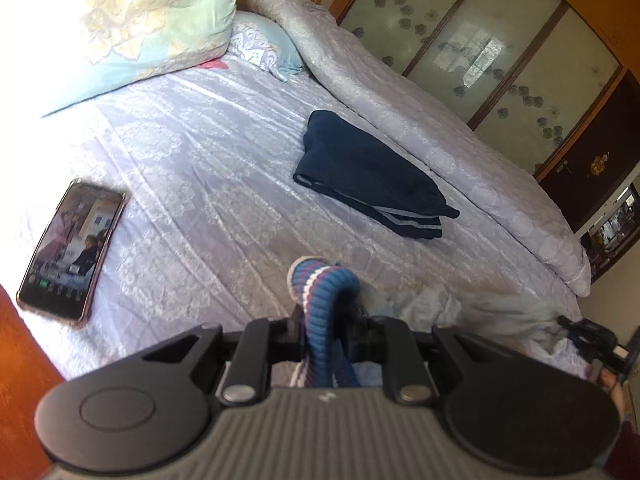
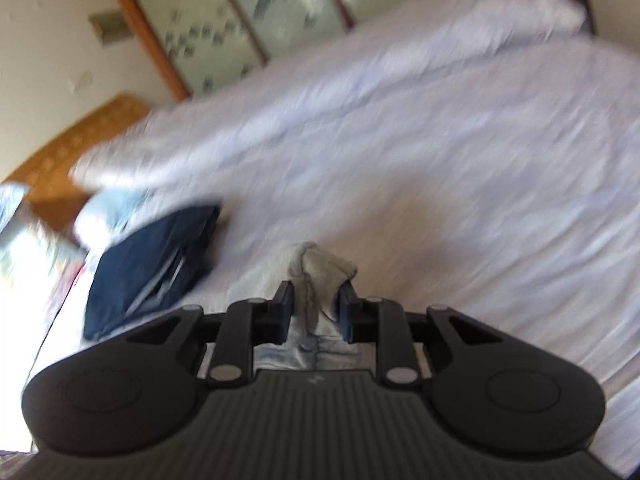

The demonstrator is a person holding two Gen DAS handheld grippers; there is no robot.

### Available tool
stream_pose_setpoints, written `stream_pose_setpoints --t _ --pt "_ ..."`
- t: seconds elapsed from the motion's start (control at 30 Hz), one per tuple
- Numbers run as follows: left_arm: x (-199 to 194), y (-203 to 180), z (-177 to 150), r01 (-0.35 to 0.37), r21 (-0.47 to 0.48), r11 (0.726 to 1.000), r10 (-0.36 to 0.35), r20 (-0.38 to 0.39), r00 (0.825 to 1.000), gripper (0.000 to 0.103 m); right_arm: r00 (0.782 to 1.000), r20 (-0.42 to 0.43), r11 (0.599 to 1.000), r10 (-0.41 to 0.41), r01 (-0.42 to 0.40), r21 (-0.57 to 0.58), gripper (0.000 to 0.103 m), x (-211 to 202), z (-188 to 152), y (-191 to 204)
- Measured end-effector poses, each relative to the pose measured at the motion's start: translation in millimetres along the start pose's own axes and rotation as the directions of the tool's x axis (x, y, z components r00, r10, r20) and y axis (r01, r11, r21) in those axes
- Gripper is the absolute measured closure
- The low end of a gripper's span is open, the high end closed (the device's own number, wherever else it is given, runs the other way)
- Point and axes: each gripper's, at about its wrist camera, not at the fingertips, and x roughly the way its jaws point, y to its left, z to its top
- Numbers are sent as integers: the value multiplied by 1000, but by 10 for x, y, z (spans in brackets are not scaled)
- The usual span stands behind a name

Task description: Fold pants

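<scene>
In the left wrist view my left gripper [image 1: 325,320] is shut on a ribbed blue-and-purple striped waistband [image 1: 324,280], which bulges up between its fingers. Pale grey pants fabric [image 1: 460,308] trails from it to the right across the bed. The right wrist view is blurred. There my right gripper [image 2: 316,308] holds a bunched fold of the grey pants [image 2: 320,276], with both pads pressing on it. A folded pair of navy pants with pale side stripes [image 1: 372,176] [image 2: 152,264] lies farther up the bed, apart from both grippers.
A lilac patterned bedsheet [image 1: 208,184] covers the bed. A phone with a lit screen [image 1: 72,248] lies at the left. Pillows [image 1: 152,28] sit at the head and a rolled duvet [image 1: 420,100] lies along the far side. Behind it stands a wardrobe with frosted floral doors [image 1: 500,40].
</scene>
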Motion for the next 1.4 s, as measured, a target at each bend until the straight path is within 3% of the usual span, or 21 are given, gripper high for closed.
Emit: stream_pose_setpoints --t 0.1,0.2,0.33,0.4,0.53,0.6,0.67,0.7,0.8,0.87,0.97,1.03,1.07,1.13,1.17,1.2,1.23,1.27,1.3,1.4 --pt "256 -204 238 -22 75 997 19 36 999 88 984 126 991 -128 132 -21 77 -300 434 -461" --pt "618 -386 485 -16 88 996 11 62 998 88 944 203 966 -260 256 48 77 -472 730 -915" --pt "1136 -531 734 7 41 999 -10 71 997 88 902 271 932 -336 276 237 76 -541 862 -1515" --pt "1479 -586 779 -13 31 999 12 24 1000 88 903 238 912 -358 283 298 76 -393 824 -1749" --pt "2178 -701 671 -122 134 983 132 -65 989 87 887 135 882 -442 403 244 74 53 614 -1953" --pt "2432 -683 596 -182 167 969 203 -113 973 79 884 64 866 -463 435 248 67 284 486 -2091" --pt "2471 -669 543 -268 198 943 293 -106 950 68 862 -11 835 -507 495 241 64 272 344 -2126" --pt "2398 -666 532 -276 202 940 299 -93 950 66 857 -22 827 -514 502 254 63 260 294 -2092" --pt "1952 -555 517 -219 186 958 232 -49 972 60 893 26 859 -449 424 288 60 -19 187 -1942" --pt "1603 -421 455 -179 150 972 186 -36 982 48 929 41 899 -367 342 273 60 -342 52 -1803" --pt "1186 -189 217 -90 105 990 100 -89 991 44 993 -24 971 -114 117 210 60 -711 -253 -1476" --pt "1022 -51 23 -56 57 997 64 -146 987 33 988 -149 994 48 -32 109 55 -702 -482 -1136" --pt "945 41 -87 -33 16 999 35 -176 984 25 976 -200 996 83 -73 58 52 -663 -591 -952" --pt "822 189 -280 4 -62 998 -16 -197 980 23 955 -274 990 112 -130 -50 39 -540 -766 -602" --pt "792 252 -361 8 -105 994 -30 -205 978 23 948 -297 986 111 -143 -86 39 -454 -846 -451" --pt "788 300 -440 12 -146 989 -45 -222 974 25 939 -326 984 113 -151 -95 42 -351 -918 -349" --pt "795 318 -519 23 -176 984 -66 -239 969 38 925 -364 982 109 -156 -103 67 -252 -975 -276" --pt "832 299 -578 37 -184 982 -85 -262 961 66 930 -362 982 70 -127 -137 81 -208 -1019 -205" --pt "871 270 -638 34 -174 984 -83 -284 955 77 937 -346 982 56 -114 -151 95 -241 -1022 -142" --pt "831 170 -697 2 -143 990 -39 -253 967 82 977 -208 995 39 -58 -83 95 -690 -869 -215"
